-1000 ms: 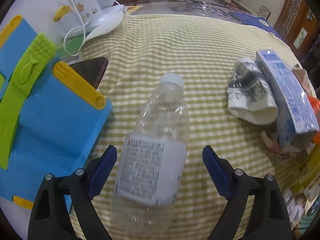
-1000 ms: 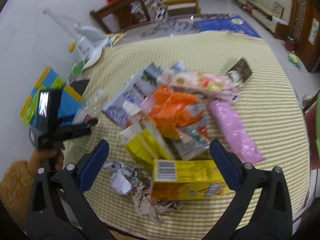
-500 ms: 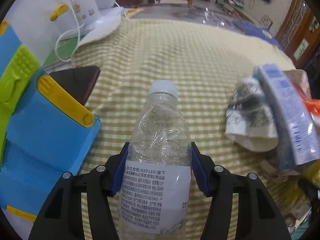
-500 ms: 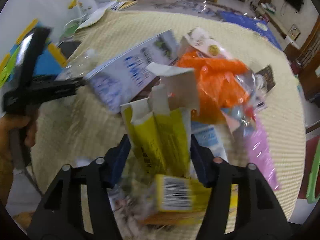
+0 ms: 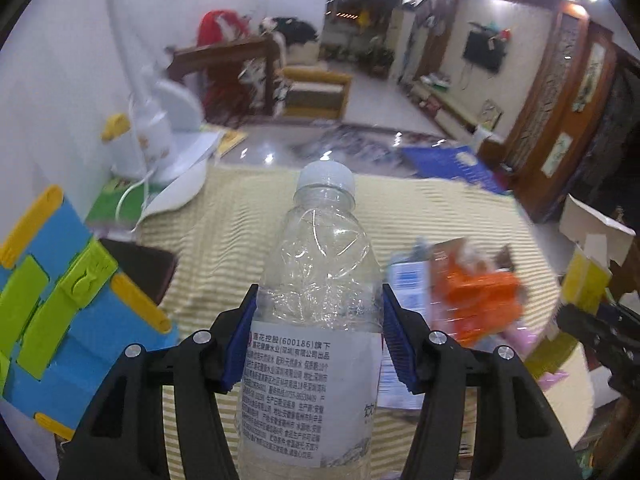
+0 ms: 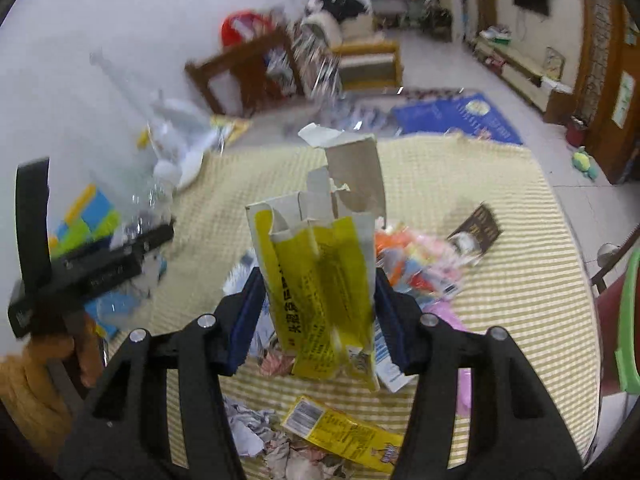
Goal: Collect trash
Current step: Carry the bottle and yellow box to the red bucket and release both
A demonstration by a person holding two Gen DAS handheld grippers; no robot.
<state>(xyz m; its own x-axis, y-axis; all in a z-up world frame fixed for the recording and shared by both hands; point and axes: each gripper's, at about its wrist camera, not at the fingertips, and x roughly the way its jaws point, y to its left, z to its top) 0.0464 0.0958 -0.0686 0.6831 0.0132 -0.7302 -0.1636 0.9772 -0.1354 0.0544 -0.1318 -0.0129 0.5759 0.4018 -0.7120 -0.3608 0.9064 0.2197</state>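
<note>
Left gripper [image 5: 318, 338]: its blue pads are clamped on both sides of the clear plastic bottle [image 5: 320, 304], having just closed in on it.
Bottle: empty and crumpled, white cap toward 12 o'clock, printed white label between the jaws and below; it is raised off the striped tablecloth [image 5: 240, 216].
Right gripper [image 6: 318, 312]: its jaws have just closed on the torn yellow carton [image 6: 320, 272], which stands upright between the pads with its ripped grey flaps pointing to 12 o'clock.
Trash pile: in the right wrist view, wrappers in orange and pink [image 6: 416, 256] lie at 3 o'clock of the carton, and a second yellow box [image 6: 344, 432] with a barcode and crumpled paper [image 6: 256, 428] sit at 6 o'clock.
Table edge, left wrist view: a blue, green and yellow toy [image 5: 60, 304] at 9 o'clock, a white appliance [image 5: 160, 136] at 10 o'clock.
Person: a hand in a fuzzy orange sleeve [image 6: 28, 384] at 8 o'clock of the right wrist view, gripping the other tool's handle.
</note>
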